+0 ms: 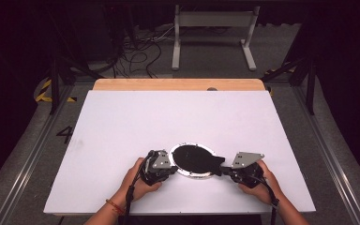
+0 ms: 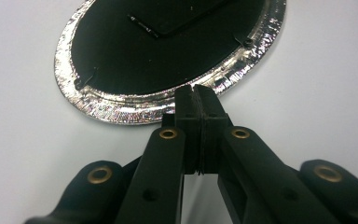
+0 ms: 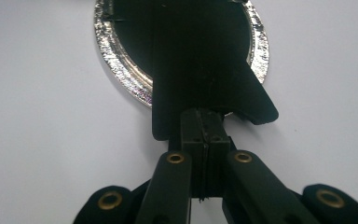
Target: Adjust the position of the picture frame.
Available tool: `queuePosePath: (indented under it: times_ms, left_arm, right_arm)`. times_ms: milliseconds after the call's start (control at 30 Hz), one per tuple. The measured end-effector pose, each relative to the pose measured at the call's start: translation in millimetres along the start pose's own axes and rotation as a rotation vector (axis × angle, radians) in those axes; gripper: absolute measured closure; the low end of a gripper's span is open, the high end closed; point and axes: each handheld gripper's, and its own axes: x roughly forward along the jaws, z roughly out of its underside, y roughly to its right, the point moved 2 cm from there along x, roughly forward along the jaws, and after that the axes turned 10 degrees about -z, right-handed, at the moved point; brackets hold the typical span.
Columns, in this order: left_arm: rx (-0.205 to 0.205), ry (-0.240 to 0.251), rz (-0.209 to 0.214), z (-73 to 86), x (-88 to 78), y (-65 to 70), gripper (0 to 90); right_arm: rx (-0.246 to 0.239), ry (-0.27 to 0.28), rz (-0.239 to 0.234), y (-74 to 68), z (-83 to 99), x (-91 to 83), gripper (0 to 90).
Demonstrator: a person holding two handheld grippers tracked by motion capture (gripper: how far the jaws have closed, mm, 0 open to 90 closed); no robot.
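One foil-rimmed black dish (image 1: 194,160), one black flap (image 3: 200,70) clamped by right gripper (image 3: 207,116) fingers, left gripper (image 2: 196,93) fingers together.

The table (image 1: 122,122) had a plain white top with a light wood strip along its far edge. The round plate (image 2: 121,109) showed a shiny silver rim — finely textured — around a black centre. The flap (image 3: 205,70) lying over it was matte black. Both grippers — left gripper (image 1: 171,169), right gripper (image 1: 224,169) — were black with brass-coloured rivets and grey top plates.
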Motion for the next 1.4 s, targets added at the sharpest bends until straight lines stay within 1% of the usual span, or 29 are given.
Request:
queuePosePath:
  times_ms: [33, 133, 267, 300, 400, 433, 500, 600, 633, 700, 733, 800, 833, 867, 933, 1000, 1033, 1100, 1133, 1200, 1233, 1267, 1300, 1400]
  left_arm:
    - [-0.006, -0.005, -0.001, 0.5, -0.3, -0.2, 89.4]
    - [-0.008, 0.001, -0.008, 1.3, -0.2, -3.1, 89.4]
    - [-0.019, 0.004, -0.006, 3.0, -0.3, -5.8, 88.8]
    - [-0.016, 0.003, -0.013, 3.1, -0.4, -7.0, 88.8]
    - [-0.028, 0.007, -0.021, 3.9, -0.1, -9.2, 88.5]
    - [-0.022, 0.005, -0.021, 4.1, -0.3, -10.4, 88.5]
    - [-0.027, 0.005, -0.018, 4.5, -0.3, -11.0, 88.5]
    - [-0.02, 0.002, -0.023, 4.2, -0.5, -11.0, 88.4]
    - [-0.016, 0.004, -0.024, 4.1, -0.4, -11.0, 88.4]
    - [-0.015, 0.003, -0.025, 4.0, -0.4, -10.7, 88.4]
    - [-0.014, 0.003, -0.027, 3.9, -0.5, -10.5, 88.3]
    - [-0.014, -0.001, -0.03, 3.7, -0.7, -10.0, 88.3]
    - [-0.009, 0.001, -0.033, 3.4, -0.7, -10.0, 88.3]
    - [-0.01, -0.001, -0.024, 3.5, -1.1, -9.1, 88.2]
    - [-0.006, 0.002, -0.018, 3.4, -1.9, -8.8, 87.9]
    - [-0.002, 0.009, 0.002, 2.7, -2.6, -5.8, 87.8]
    - [0.005, 0.015, 0.008, 1.8, -2.8, -4.0, 87.7]
    - [0.014, 0.025, 0.038, -1.1, -3.4, 3.0, 87.5]
    - [0.027, 0.032, 0.048, -2.8, -3.3, 6.8, 87.4]
    - [0.06, 0.029, 0.07, -5.9, -2.0, 15.9, 87.0]
    - [0.077, 0.022, 0.07, -6.9, -0.7, 19.8, 86.6]
    - [0.084, 0.016, 0.075, -7.3, 0.8, 23.3, 86.5]
    - [0.085, 0.019, 0.074, -7.8, 1.9, 25.5, 86.6]
    - [0.081, 0.021, 0.068, -8.8, 3.3, 25.5, 86.3]
  right_arm:
    - [-0.001, -0.002, 0.0, -1.2, -0.6, 0.4, 90.0]
    - [-0.007, -0.001, -0.005, -3.5, -1.6, 1.7, 90.0]
    - [-0.009, 0.0, -0.012, -6.1, -2.6, 3.1, 90.0]
    - [-0.007, 0.002, -0.015, -6.5, -2.7, 3.4, 90.0]
    - [-0.01, 0.006, -0.027, -8.8, -3.3, 4.8, 90.0]
    - [-0.014, 0.005, -0.029, -9.6, -3.7, 5.3, 90.0]
    - [-0.021, 0.004, -0.032, -10.8, -4.6, 5.9, 90.0]
    - [-0.031, -0.002, -0.038, -10.5, -5.8, 4.8, 90.0]
    - [-0.033, 0.006, -0.039, -10.7, -6.9, 3.9, 90.0]
    - [-0.047, 0.004, -0.01, -10.0, -9.9, 0.9, 90.0]
    - [-0.051, 0.013, -0.001, -8.7, -11.0, -1.4, 90.0]
    - [-0.046, 0.027, 0.036, -3.9, -11.1, -5.3, 90.0]
    - [-0.038, 0.031, 0.051, -0.6, -9.8, -6.6, 90.0]
    - [-0.019, 0.043, 0.07, 4.1, -7.4, -7.3, 90.0]
    - [0.012, 0.045, 0.111, 12.6, -3.0, -7.6, 90.0]
    - [0.039, 0.059, 0.133, 19.4, -0.8, -8.2, 90.0]
    - [0.051, 0.064, 0.131, 21.5, -0.1, -8.0, 90.0]
    - [0.063, 0.061, 0.139, 25.9, 1.1, -5.2, 90.0]
    - [0.07, 0.057, 0.138, 26.8, 1.5, -3.2, 90.0]
    - [0.071, 0.045, 0.141, 28.4, 1.7, 1.1, 90.0]
    - [0.074, 0.039, 0.135, 29.2, 1.7, 3.4, 90.0]
    - [0.076, 0.032, 0.131, 29.1, 1.6, 5.0, 90.0]
    - [0.072, 0.029, 0.126, 28.8, 1.3, 6.7, 90.0]
    - [0.067, 0.025, 0.117, 27.1, -0.2, 8.9, 90.0]
